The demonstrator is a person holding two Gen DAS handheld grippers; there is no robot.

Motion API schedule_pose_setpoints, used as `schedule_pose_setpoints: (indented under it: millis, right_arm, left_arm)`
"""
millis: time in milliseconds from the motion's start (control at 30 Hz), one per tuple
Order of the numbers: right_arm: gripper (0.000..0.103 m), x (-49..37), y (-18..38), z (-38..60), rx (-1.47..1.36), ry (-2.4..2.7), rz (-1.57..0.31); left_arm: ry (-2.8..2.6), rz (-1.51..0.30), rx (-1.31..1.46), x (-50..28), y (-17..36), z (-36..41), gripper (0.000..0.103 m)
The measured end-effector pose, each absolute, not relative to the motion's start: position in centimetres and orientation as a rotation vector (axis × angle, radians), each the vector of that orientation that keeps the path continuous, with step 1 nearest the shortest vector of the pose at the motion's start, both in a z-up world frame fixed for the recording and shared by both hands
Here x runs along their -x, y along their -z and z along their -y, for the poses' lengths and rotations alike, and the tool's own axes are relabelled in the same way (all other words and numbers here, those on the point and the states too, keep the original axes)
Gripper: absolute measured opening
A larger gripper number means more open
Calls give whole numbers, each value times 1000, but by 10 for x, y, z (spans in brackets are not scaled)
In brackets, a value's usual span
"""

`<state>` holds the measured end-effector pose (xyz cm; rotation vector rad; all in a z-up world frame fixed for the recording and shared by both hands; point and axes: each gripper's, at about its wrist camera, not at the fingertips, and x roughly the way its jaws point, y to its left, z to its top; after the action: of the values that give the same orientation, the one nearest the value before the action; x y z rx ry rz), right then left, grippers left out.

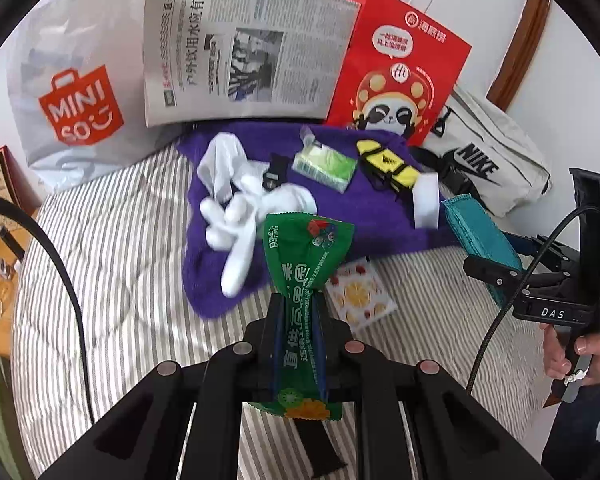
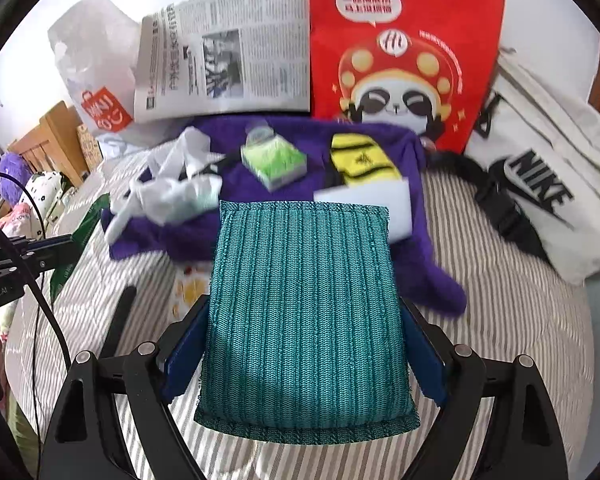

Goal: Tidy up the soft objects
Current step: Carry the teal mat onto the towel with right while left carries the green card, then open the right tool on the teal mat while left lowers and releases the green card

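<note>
Left gripper (image 1: 298, 312): pinching green packet (image 1: 306, 264), long axis pointing away, aloft near the purple towel (image 1: 224, 276).
Right gripper (image 2: 304, 344): clamped on teal sponge (image 2: 304, 312), towel just beyond.
On towel: white socks (image 1: 236, 204), tissue pack (image 1: 324, 166), yellow pouch (image 1: 386, 164), white block (image 1: 427, 200).
Red bag (image 2: 404, 40), far right: contents unseen.

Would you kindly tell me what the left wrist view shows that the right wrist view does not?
Only the left wrist view shows the left tool shut on the green snack packet, and the person's hand holding the right tool.

Only the right wrist view shows the right tool shut on the teal sponge head-on, plus the wooden furniture at far left.

Both share the purple towel, white socks, green tissue pack, red paper bag and newspaper.
</note>
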<state>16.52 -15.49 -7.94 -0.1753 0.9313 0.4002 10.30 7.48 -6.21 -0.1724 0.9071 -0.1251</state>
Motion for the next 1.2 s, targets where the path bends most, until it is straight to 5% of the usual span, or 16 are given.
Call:
schedule_pose_setpoints:
  millis: [500, 1200]
  right_arm:
    - [88, -266, 46, 134, 150, -387, -908]
    - [88, -323, 127, 69, 318, -419, -1128]
  left_arm:
    - [110, -894, 194, -185, 43, -105, 13]
    - [120, -967, 250, -268, 64, -120, 13]
